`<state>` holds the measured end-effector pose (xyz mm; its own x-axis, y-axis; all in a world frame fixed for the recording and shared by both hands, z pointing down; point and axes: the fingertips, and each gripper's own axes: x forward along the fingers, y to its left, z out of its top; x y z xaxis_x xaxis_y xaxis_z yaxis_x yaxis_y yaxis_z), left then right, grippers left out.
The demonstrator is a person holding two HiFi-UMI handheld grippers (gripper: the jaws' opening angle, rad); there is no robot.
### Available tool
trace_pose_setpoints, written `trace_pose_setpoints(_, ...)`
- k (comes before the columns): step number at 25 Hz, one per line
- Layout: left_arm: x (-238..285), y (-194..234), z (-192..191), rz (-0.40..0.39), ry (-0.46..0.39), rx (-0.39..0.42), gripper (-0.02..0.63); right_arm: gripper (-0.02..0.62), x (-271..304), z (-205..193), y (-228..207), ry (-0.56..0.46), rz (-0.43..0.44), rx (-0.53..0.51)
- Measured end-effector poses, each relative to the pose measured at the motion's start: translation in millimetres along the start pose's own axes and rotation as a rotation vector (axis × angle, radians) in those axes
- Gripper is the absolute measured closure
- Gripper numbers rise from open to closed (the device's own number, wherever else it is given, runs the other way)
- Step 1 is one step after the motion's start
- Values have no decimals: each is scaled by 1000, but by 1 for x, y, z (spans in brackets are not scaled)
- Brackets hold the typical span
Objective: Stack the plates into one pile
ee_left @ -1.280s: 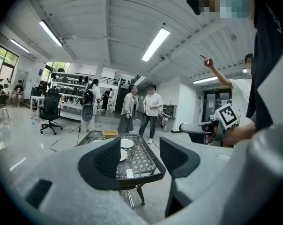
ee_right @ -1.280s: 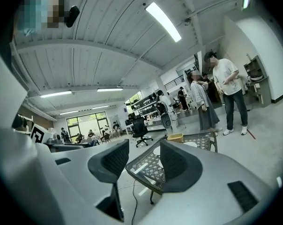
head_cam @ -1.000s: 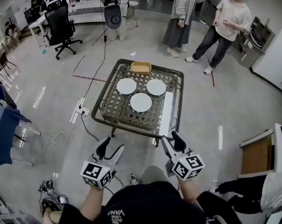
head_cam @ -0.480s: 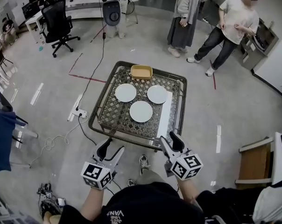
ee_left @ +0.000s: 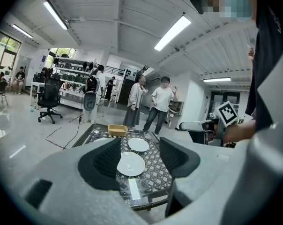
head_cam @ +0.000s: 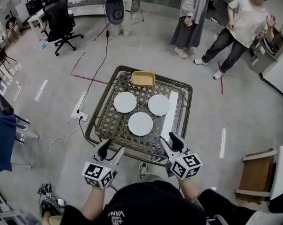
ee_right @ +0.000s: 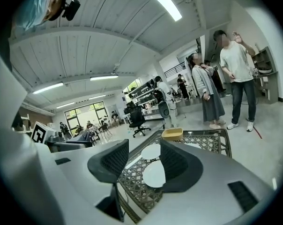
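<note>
Holds the left hand-held gripper (head_cam: pixel 110 150) and the right hand-held gripper (head_cam: pixel 172 142) side by side, just short of the near edge of the desk (head_cam: pixel 95 122). Keeps both released: jaws wide apart, gripping nothing, merely framing the plates in each gripper view. Looks like the approach, with no plate touched yet.

Finds all three plates on the lattice top, apart from one another. Puts the near plate (head_cam: pixel 140 123) closest to the grippers, with the left plate (head_cam: pixel 125 102) and right plate (head_cam: pixel 159 104) behind it, in front of the tan tray (head_cam: pixel 143 78) at the far edge. Shows a white strip (head_cam: pixel 168 118) along the right side, beside the near and right plates.

To do this well, probably:
- Step in until the near plate is within reach.
- Bring one gripper low and nearly level, slide the lower jaw under the rim, pinch the rim only, and lift without tilting.
- Take a far plate as the base of the pile, set the carried plate centred on it, and release only once seated.
- Keep the idle gripper clear of the other plates.
- Beware of shoving the plate across the seemingly glassy top.

Lies flat and face up, each plate. Being round, has no long axis and points nowhere but upward, so permits a grasp anywhere on the rim; take the nearest side.
</note>
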<state>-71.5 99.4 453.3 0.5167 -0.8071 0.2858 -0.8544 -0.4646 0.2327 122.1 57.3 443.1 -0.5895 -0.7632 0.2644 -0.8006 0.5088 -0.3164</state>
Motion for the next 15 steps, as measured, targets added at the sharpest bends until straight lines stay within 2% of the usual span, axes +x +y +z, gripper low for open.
trace_pose_setpoints(8,42,16,-15,54,53,-19,351,402,36,-5,-33,72,54,-13)
trace_pose_setpoints(15,85,44,-39,23,123,-36,351,402,78,-39,-47,157,35,-9)
